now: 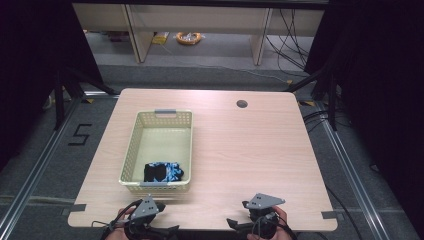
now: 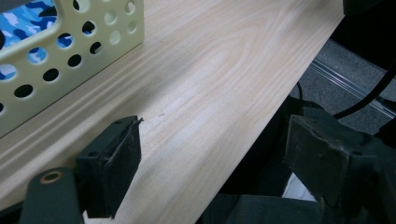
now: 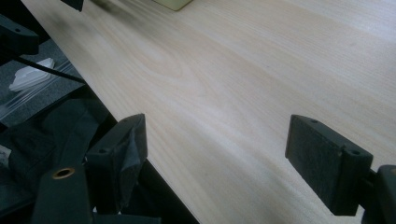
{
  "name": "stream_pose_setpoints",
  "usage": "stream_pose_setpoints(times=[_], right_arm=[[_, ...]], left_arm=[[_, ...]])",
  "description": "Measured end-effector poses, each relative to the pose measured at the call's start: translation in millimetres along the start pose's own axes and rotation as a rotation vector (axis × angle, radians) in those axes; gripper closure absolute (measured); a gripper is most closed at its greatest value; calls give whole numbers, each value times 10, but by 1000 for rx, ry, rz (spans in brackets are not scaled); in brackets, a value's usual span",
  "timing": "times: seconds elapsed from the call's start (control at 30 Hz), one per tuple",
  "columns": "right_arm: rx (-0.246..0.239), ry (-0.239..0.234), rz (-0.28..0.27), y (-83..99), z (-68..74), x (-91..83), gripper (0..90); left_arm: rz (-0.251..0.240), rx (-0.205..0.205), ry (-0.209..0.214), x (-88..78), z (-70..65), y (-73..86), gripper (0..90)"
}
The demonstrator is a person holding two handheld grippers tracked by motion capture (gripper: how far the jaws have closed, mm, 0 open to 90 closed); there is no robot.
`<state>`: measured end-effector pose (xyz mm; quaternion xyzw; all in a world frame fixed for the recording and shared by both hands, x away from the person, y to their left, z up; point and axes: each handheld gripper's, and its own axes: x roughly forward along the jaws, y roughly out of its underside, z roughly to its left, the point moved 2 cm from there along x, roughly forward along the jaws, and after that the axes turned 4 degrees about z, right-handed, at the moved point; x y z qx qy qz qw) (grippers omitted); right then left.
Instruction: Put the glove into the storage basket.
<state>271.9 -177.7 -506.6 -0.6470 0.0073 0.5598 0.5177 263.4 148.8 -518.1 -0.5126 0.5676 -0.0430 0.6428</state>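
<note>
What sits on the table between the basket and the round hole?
Nothing: in the high view, the table is bare wood between the basket and the hole.

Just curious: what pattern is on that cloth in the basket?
Blue camouflage cloth, partly black, clearest in the high view.

I'm seeing the basket sitting on the left half of the worktop, with a folded cloth lying inside at its near end. My left tongs are hanging over the near edge just in front of the basket; my right tongs are waiting well apart, near edge, right side.
</note>
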Motion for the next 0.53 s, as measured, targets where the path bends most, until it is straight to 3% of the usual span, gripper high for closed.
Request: stream_pose_setpoints(times=[0.03,0.07,0.1,0.23,0.3,0.33,0.43,0.53], right_arm=[[0,6,1,3,1,-3,218],[30,3,8,14,26,-6,216],[6,9,6,14,4,-5,215],[-4,13,13,20,-2,-8,213],[31,10,13,27,24,-4,212],[4,18,9,24,0,1,212],[2,-8,25,24,-3,6,211],[-4,15,13,24,-6,8,210]], left_arm=[[-7,-10,2,6,-8,-1,181],[-8,-11,2,7,-9,-1,181],[-7,-9,2,7,-9,-1,181],[-5,-8,1,9,-7,0,181],[-14,-9,-1,16,-6,1,181],[-1,4,-3,8,4,2,181],[10,16,-5,2,16,3,182],[-2,3,-9,11,14,1,182]])
